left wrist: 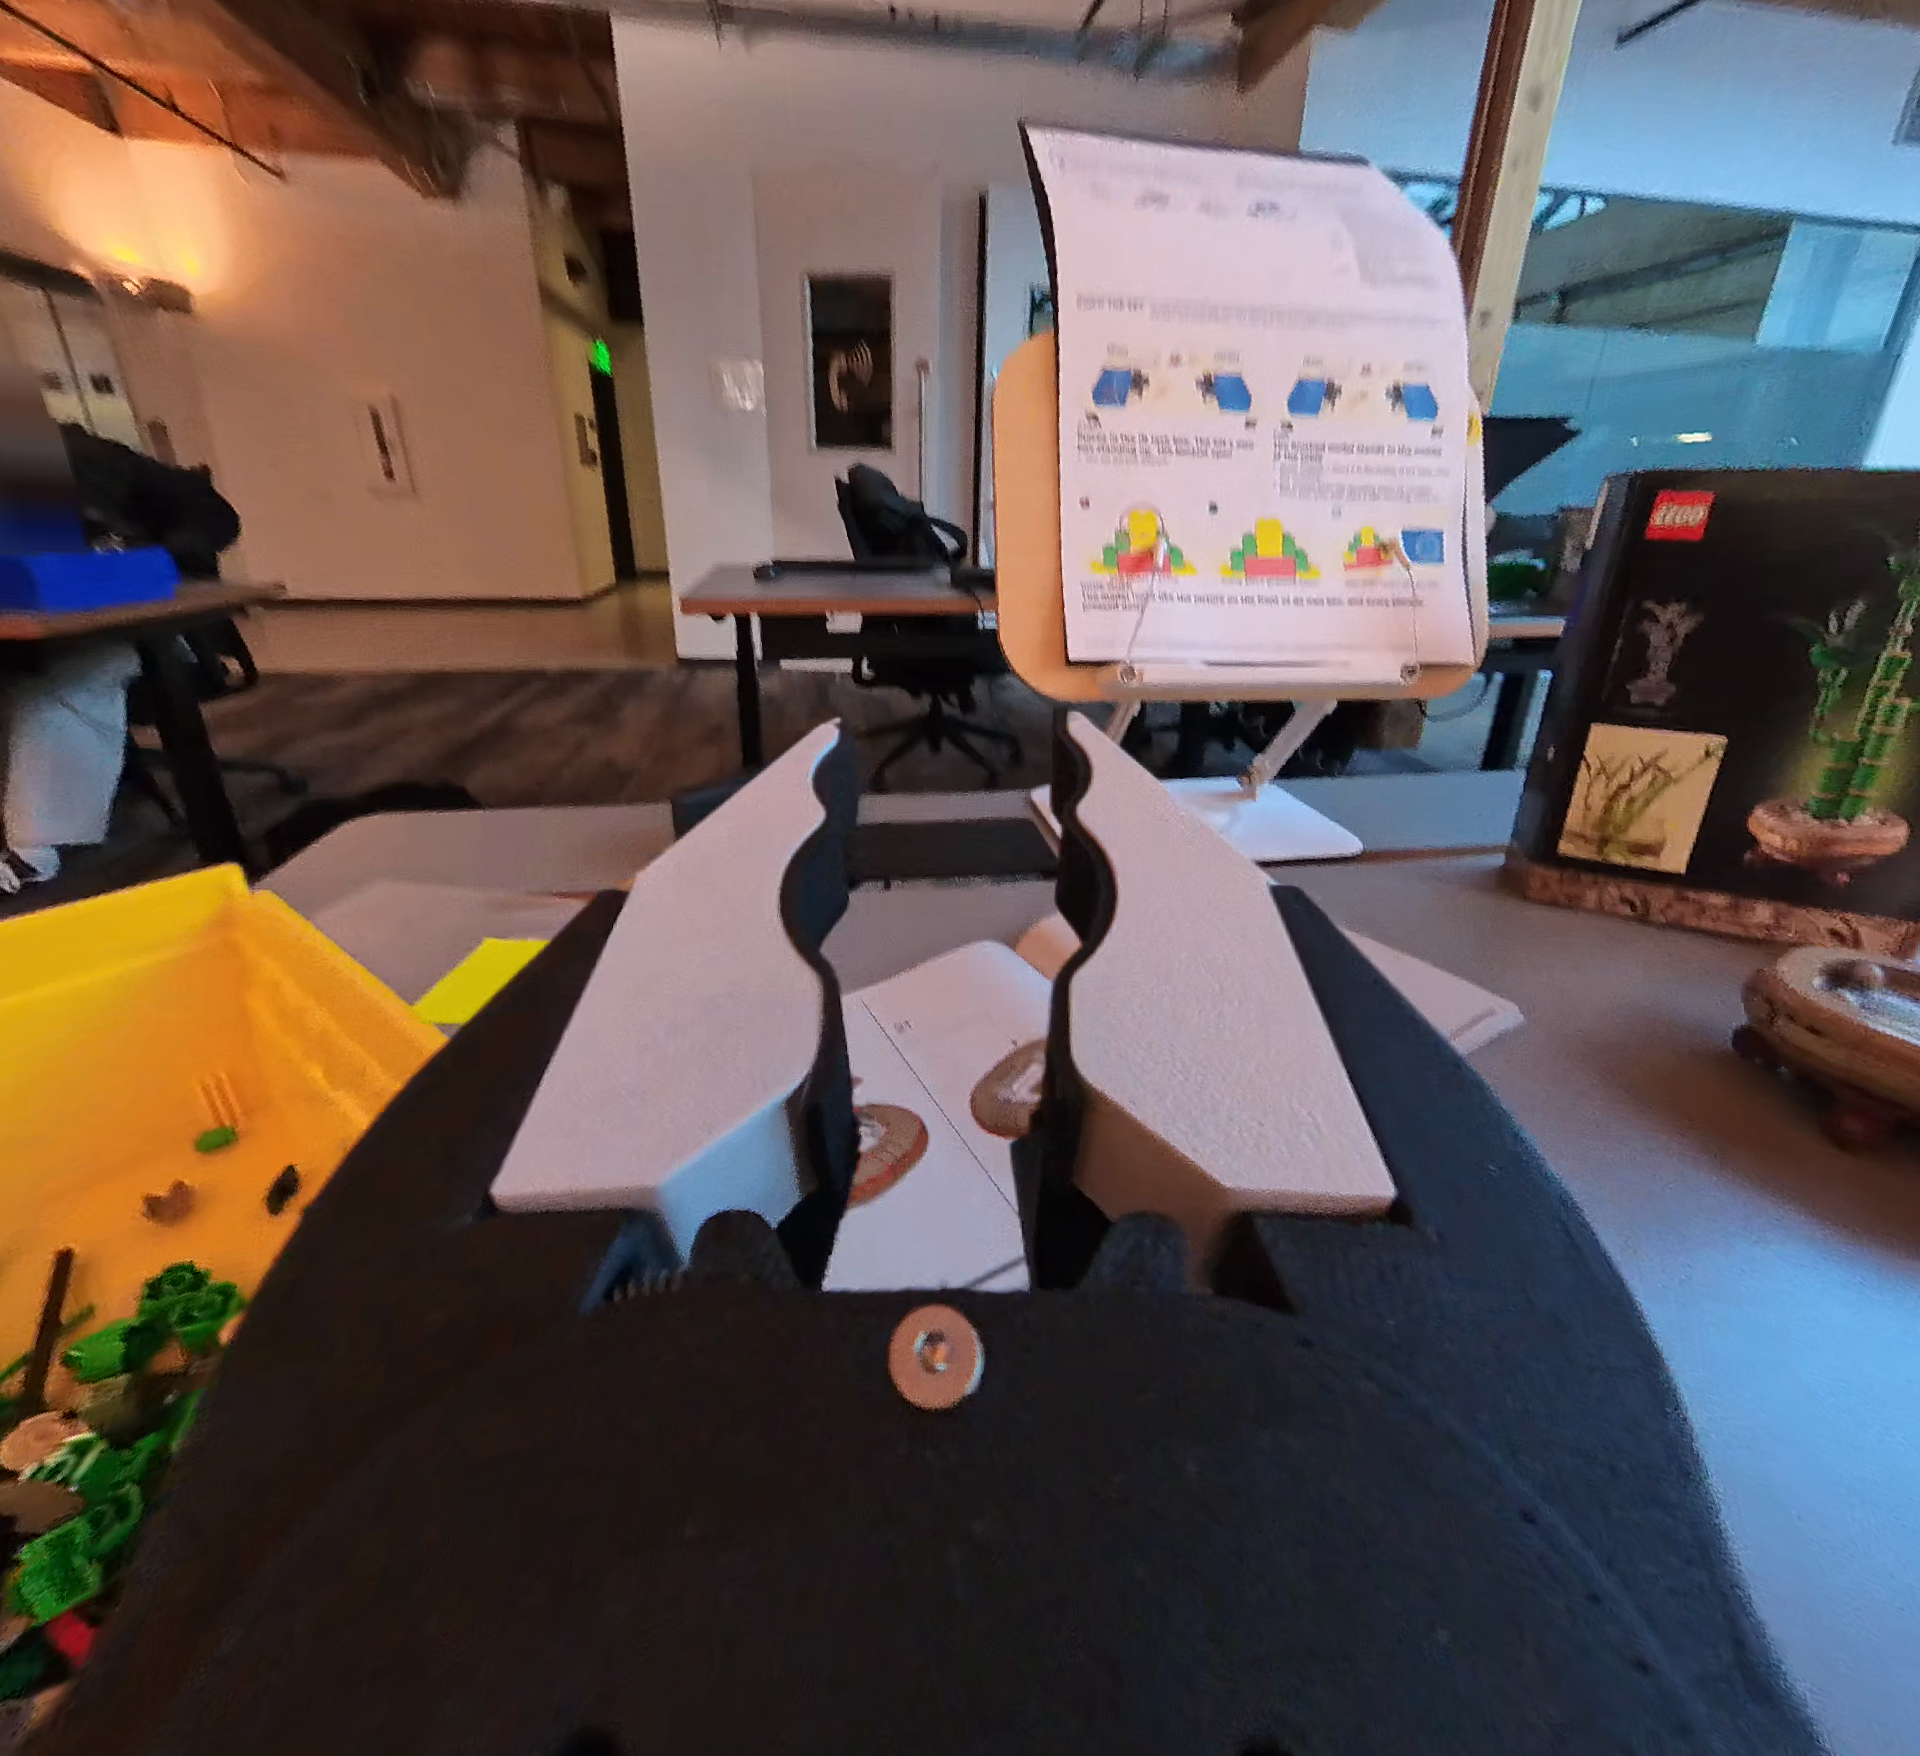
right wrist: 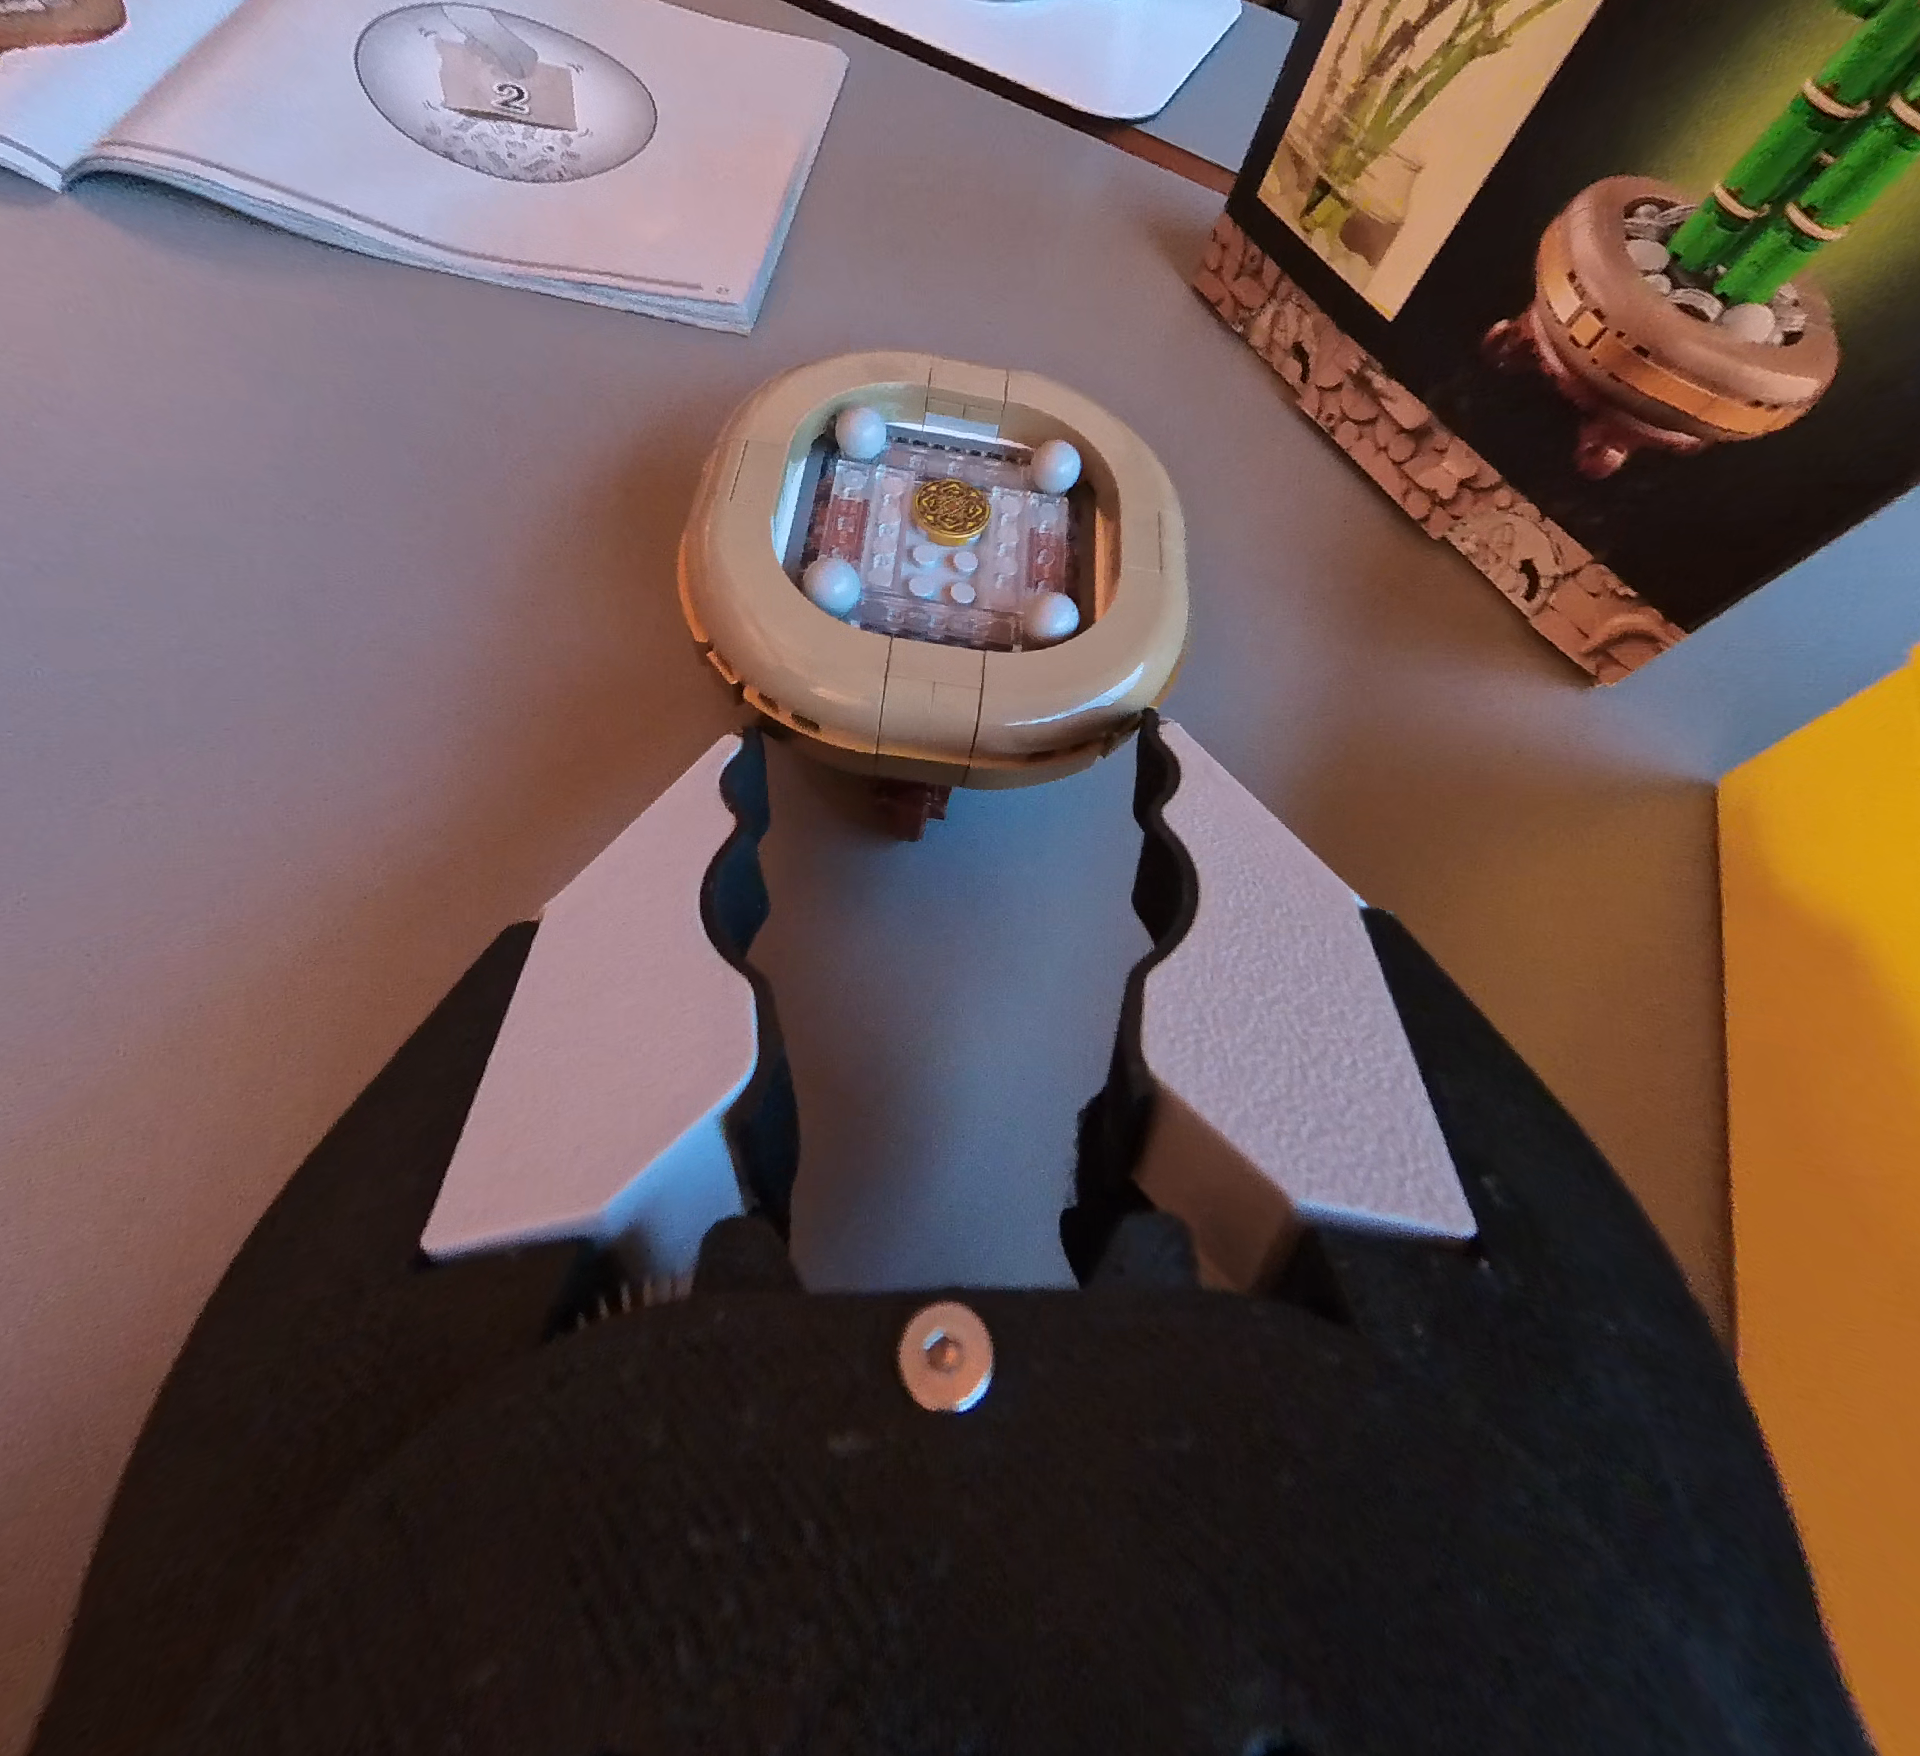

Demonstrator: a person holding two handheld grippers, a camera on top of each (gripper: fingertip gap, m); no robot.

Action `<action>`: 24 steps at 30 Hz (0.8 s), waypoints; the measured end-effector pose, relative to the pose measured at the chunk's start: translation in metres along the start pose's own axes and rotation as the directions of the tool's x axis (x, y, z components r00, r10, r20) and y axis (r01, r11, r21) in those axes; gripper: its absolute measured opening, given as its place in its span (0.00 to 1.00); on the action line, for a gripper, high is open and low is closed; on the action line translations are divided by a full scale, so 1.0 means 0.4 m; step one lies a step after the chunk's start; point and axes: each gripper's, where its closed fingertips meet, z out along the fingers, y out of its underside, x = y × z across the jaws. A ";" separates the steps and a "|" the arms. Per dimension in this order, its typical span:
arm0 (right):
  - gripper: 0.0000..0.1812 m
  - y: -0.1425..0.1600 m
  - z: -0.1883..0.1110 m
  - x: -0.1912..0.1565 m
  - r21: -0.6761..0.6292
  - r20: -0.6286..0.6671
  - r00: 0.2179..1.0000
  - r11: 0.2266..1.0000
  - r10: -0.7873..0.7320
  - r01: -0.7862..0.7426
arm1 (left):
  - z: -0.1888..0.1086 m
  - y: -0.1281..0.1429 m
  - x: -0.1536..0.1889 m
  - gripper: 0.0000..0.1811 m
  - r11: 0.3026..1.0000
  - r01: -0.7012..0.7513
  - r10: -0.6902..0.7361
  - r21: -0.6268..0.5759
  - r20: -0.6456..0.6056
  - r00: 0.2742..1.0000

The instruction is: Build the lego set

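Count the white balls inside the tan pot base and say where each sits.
4, one at each corner of the recess in the tan pot base: far left, far right, near left, near right. None seems hidden.

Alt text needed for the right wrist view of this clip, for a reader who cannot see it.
The right gripper hangs open and empty just short of a tan lego pot standing on the grey table; inside the pot, a gold round tile sits among four pale balls. An open instruction booklet lies behind to the left, the set's box stands to the right.
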 end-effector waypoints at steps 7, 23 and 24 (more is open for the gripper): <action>0.39 -0.052 0.089 -0.015 -0.013 -0.007 1.000 1.000 -0.012 0.012 | -0.013 -0.014 -0.048 0.18 0.996 0.080 -0.081 0.029 0.028 0.996; 0.31 -0.066 -0.522 0.241 0.143 -0.455 0.889 0.989 0.042 0.027 | 0.008 0.034 0.029 0.19 0.991 0.102 -0.108 -0.081 -0.077 0.991; 0.35 -0.029 -0.581 0.324 0.132 -0.497 0.861 0.990 0.106 -0.045 | 0.009 0.035 0.035 0.19 0.991 0.105 -0.112 -0.085 -0.086 0.990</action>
